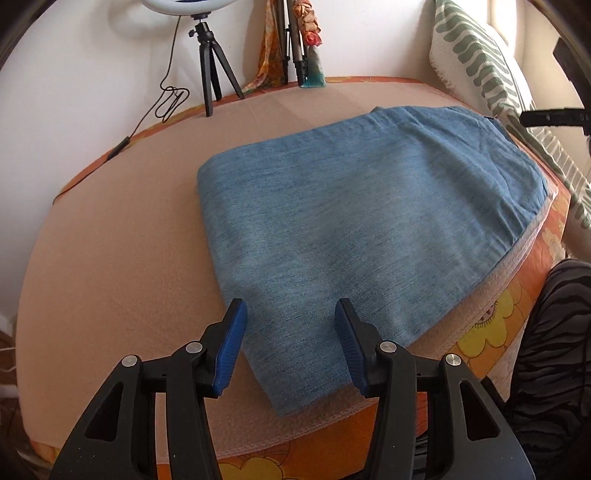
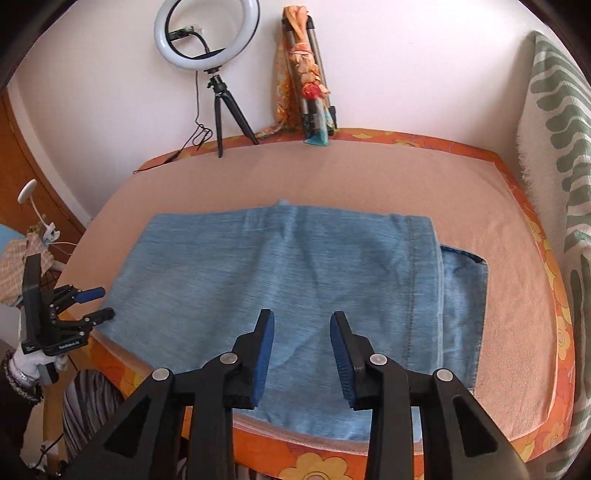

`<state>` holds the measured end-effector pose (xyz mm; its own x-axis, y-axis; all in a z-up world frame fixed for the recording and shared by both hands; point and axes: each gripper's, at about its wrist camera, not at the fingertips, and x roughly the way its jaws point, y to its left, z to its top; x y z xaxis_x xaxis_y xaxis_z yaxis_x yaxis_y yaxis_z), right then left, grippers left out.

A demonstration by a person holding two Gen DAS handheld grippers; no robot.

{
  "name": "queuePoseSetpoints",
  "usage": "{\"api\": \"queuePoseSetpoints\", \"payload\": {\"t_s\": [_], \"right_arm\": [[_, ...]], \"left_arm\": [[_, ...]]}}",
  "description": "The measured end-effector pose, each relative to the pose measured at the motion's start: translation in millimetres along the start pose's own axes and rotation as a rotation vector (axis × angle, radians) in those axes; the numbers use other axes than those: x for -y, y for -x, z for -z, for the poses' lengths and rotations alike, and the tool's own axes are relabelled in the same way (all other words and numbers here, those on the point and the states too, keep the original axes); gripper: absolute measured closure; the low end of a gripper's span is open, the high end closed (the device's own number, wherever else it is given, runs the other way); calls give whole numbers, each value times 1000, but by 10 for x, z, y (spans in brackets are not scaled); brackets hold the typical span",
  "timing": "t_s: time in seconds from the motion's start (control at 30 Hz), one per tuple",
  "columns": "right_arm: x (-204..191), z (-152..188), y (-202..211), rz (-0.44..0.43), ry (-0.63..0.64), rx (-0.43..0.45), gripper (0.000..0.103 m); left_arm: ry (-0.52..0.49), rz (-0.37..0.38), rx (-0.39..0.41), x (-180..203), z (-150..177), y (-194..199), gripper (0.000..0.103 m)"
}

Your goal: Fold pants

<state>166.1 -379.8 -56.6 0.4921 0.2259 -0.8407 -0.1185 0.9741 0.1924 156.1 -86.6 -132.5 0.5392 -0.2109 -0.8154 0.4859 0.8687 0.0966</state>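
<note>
Denim in a light blue wash makes up the pants (image 2: pixel 280 295), which lie folded into a compact, roughly rectangular stack on the peach-coloured cover (image 2: pixel 517 332) of the bed, near its front edge. The top layer is mostly flat, with a few shallow creases across the middle. At the right end of the stack a stitched hem (image 2: pixel 424 280) runs across the fabric, and beyond it a lower layer with a darker seam (image 2: pixel 461 280) protrudes, so the layers are not aligned there. Judged from this arrangement, the main folds are complete; what may remain is one further fold to shorten the stack, or squaring up the protruding layer. The left gripper (image 1: pixel 288 347) hovers over the near left corner of the stack, jaws apart, with nothing clamped between the blue pads (image 1: pixel 231 350). The right gripper (image 2: pixel 303 354) hangs above the front middle of the stack, jaws parted and likewise empty; no fabric is pinched in either tool. Further out, the bed's orange floral border (image 2: pixel 369 461) frames the cover. A ring light (image 2: pixel 207 35) on a small black tripod (image 2: pixel 221 110) stands at the far edge against the white wall, beside a folded tripod wrapped in patterned cloth (image 2: pixel 306 81). A green-and-white patterned cushion (image 2: pixel 561 147) stands along the right side.
</note>
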Motion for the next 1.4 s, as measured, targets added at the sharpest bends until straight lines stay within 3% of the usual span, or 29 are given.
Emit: {"api": "queuePoseSetpoints", "payload": {"t_s": [0.1,0.27,0.47,0.53,0.63,0.73,0.77,0.9,1.03,1.4], "right_arm": [[-408,-120,-173,-79,50,-6,69],[-1094,-277,-634,-175,136,-71,69],[-1569,-437,-1068,-283,129,-153,62],[-1675,-489,-1185,-287,112,-174,39],[-1810,-572,-1332,-307,89,-204,37],[-1944,-653,-1478,-329,64,-247,36],[-1975,-668,-1517,-332,59,-260,35],[-2151,-758,-1712,-293,48,-301,35],[-2386,-839,-1899,-238,82,-340,35],[-3067,-869,-2380,49,333,-435,37]], "left_arm": [[-22,-11,48,8,111,-9,54],[112,-10,87,-218,142,138,53],[378,172,71,-551,373,133,53],[442,230,80,-591,421,124,53],[519,336,90,-619,446,95,54],[564,392,93,-639,453,54,57],[567,399,102,-632,454,61,63],[572,439,174,-611,416,193,67],[512,435,211,-514,303,297,69],[458,445,239,-332,169,367,70]]}}
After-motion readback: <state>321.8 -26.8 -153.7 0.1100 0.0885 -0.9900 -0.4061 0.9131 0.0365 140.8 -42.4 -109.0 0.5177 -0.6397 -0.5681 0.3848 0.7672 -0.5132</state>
